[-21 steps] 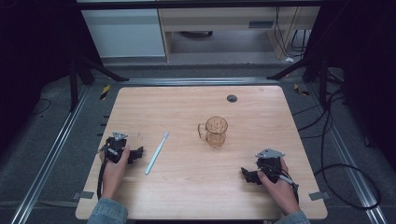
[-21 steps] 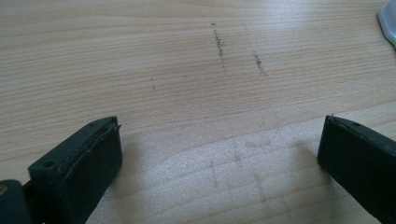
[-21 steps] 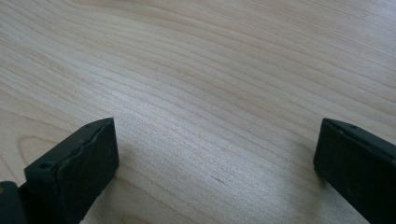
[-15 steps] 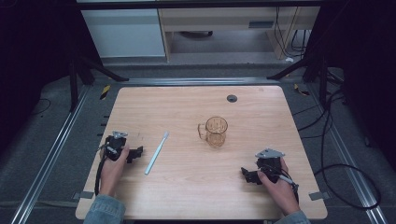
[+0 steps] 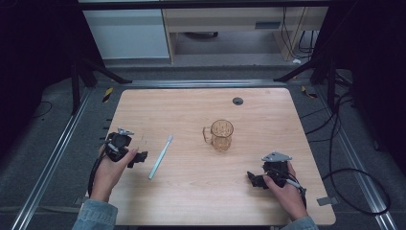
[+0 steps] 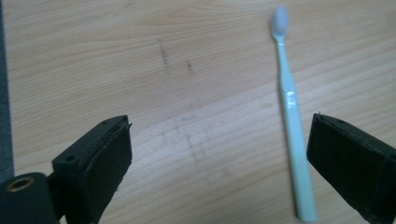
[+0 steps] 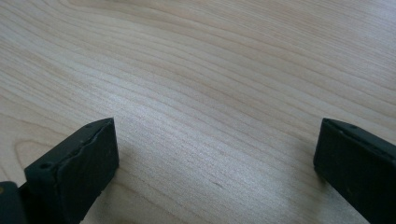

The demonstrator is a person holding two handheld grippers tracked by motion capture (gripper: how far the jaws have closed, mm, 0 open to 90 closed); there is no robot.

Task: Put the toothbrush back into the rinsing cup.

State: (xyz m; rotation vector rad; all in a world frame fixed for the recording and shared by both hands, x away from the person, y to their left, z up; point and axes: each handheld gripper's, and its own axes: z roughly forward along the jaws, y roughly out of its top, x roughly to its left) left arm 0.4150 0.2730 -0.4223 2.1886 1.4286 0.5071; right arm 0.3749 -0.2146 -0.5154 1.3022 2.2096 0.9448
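A pale mint toothbrush (image 5: 160,157) lies on the wooden table (image 5: 191,191), bristles pointing away from me. My left gripper (image 5: 140,157) rests just left of its handle, held by a hand, jaws open. In the left gripper view the toothbrush (image 6: 292,116) lies flat between the jaws, close to the right one and touching neither; the left gripper (image 6: 217,158) holds nothing. A clear amber mug (image 5: 221,135) stands upright near the table's middle, handle to the left. My right gripper (image 5: 252,178) sits at the front right, open over bare wood (image 7: 215,93).
A small dark grommet (image 5: 238,100) sits in the tabletop near the far edge. Metal rails and cables run along both sides of the table. A cabinet and a shelf stand beyond the far edge.
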